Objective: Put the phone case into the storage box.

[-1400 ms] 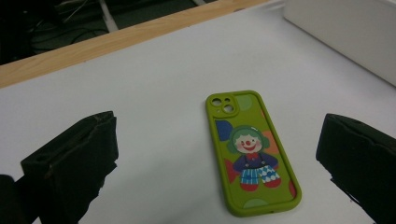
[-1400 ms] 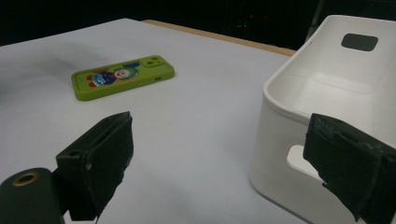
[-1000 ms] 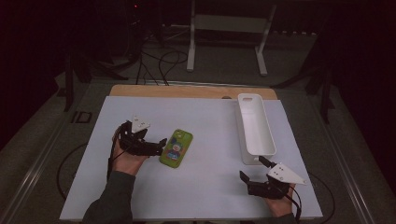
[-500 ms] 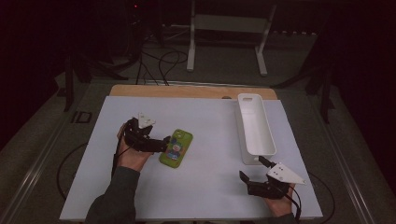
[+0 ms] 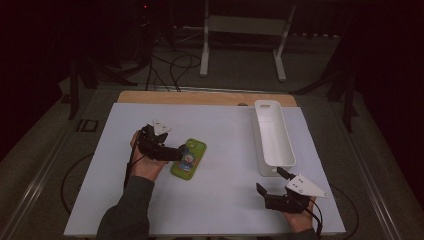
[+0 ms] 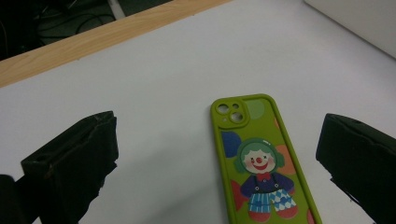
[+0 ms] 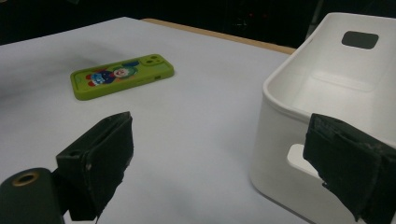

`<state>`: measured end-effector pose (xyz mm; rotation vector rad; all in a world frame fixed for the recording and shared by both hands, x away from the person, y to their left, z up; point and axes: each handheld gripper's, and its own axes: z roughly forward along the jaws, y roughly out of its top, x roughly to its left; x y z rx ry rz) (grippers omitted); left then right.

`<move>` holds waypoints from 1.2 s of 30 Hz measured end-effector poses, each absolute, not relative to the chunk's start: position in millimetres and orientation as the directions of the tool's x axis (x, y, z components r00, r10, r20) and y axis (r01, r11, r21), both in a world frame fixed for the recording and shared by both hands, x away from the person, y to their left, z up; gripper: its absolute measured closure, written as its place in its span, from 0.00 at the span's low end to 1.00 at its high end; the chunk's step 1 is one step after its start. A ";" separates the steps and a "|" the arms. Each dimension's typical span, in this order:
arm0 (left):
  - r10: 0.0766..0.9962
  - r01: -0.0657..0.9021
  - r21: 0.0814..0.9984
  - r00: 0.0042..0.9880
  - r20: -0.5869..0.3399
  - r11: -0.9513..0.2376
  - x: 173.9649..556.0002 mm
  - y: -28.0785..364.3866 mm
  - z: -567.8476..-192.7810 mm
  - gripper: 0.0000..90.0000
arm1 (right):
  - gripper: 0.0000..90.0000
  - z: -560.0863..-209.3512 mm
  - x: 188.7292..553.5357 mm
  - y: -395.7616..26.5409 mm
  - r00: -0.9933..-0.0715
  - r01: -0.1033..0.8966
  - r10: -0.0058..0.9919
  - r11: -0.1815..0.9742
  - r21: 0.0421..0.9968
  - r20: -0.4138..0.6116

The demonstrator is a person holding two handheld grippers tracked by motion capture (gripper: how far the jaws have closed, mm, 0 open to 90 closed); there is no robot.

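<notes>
Darkness surrounds the scene, with cables and a stand's legs on the floor beyond a white worktop (image 5: 220, 200) edged at the far side by a wooden strip (image 5: 200, 98). A green phone case (image 5: 188, 158) printed with a clown is seen lying flat, left of the worktop's middle, camera holes toward the far edge. The left tongs (image 5: 175, 152) are held just beside its left long edge, and in the left gripper view they are spread wide, the case (image 6: 261, 163) lying between the jaws but nearer the right one, neither jaw touching it. The right tongs (image 5: 272, 186) are also spread wide, held idle at the near right, just before the near end of a long white bin (image 5: 272, 137), which appears empty.

The step in hand is judged to be the grasp of the case. It would be done best if the left tongs were shifted until the case sat centred between the jaws, then lowered until the jaw tips meet the worktop, so that both long edges are caught squarely. A thin, flat case is likely to slip or tilt if pinched high or off-centre.
</notes>
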<state>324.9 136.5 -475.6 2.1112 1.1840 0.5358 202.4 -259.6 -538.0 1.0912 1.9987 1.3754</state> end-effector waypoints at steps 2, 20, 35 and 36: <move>0.859 0.594 0.706 0.510 0.040 -0.385 325.8 135.2 -476.2 0.00 | 0.09 -538.0 202.4 -259.5 -0.570 0.342 0.820 0.179 0.922 0.052; 0.858 0.599 0.695 0.511 0.051 -0.398 331.8 124.1 -483.6 0.00 | 0.09 -538.1 202.7 -259.3 -0.568 0.344 0.822 0.179 0.922 0.052; 0.857 0.608 0.681 0.512 0.057 -0.408 335.2 114.7 -490.4 0.00 | 0.09 -538.2 202.8 -259.1 -0.568 0.345 0.821 0.178 0.922 0.054; 0.857 0.609 0.678 0.512 0.060 -0.412 335.3 114.1 -490.9 0.00 | 0.09 -538.1 202.7 -259.0 -0.568 0.345 0.821 0.178 0.922 0.054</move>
